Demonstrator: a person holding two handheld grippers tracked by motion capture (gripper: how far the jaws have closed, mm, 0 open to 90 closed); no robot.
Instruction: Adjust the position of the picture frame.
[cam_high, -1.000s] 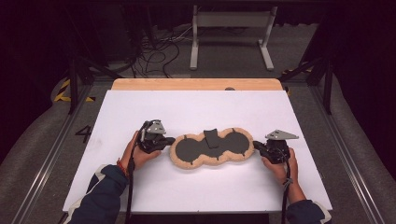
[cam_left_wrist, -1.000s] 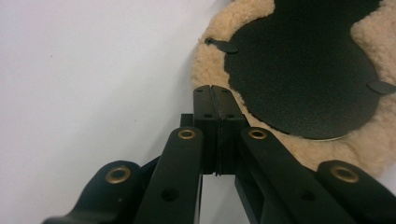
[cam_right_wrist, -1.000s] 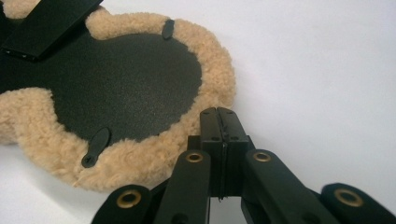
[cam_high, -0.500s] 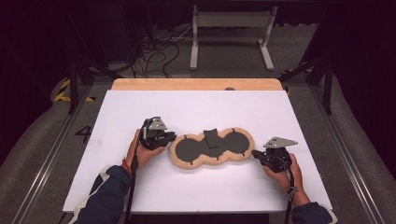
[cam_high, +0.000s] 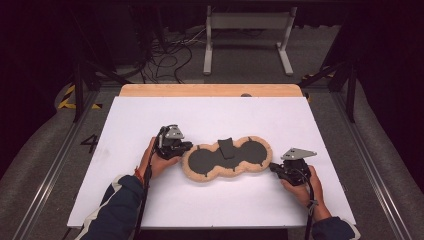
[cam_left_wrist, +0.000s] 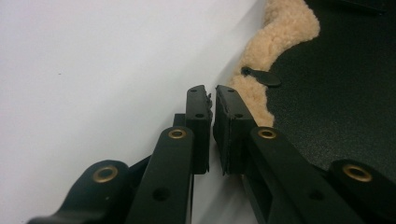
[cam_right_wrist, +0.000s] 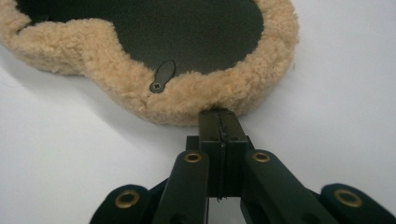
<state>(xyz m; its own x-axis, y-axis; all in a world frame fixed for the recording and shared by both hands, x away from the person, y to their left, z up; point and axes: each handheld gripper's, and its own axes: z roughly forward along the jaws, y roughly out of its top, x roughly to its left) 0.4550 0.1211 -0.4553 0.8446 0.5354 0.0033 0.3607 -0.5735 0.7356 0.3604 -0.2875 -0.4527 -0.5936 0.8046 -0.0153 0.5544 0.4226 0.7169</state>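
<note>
A double picture frame (cam_high: 227, 159) with a tan fleece rim lies face down on the white table, its black back and stand flap (cam_high: 226, 148) up. My left gripper (cam_high: 186, 146) sits at the frame's left end. Its jaws (cam_left_wrist: 210, 91) have just been closing and stand a narrow slit apart with nothing between them, the fleece (cam_left_wrist: 285, 28) right beside them. A turn clip (cam_left_wrist: 261, 77) lies just past the tips. My right gripper (cam_high: 272, 167) is at the right end, shut, with its tips (cam_right_wrist: 219, 114) against the fleece rim (cam_right_wrist: 187, 100) near another clip (cam_right_wrist: 163, 74).
The white table top (cam_high: 150, 200) runs out to a wooden strip (cam_high: 210, 90) at the far edge. Beyond it are a dark floor, cables and a metal stand (cam_high: 247, 35). Rails (cam_high: 45, 180) run along both sides.
My right gripper has drifted a little toward the near edge of the table. The left gripper has barely shifted, and the frame lies where it was.
</note>
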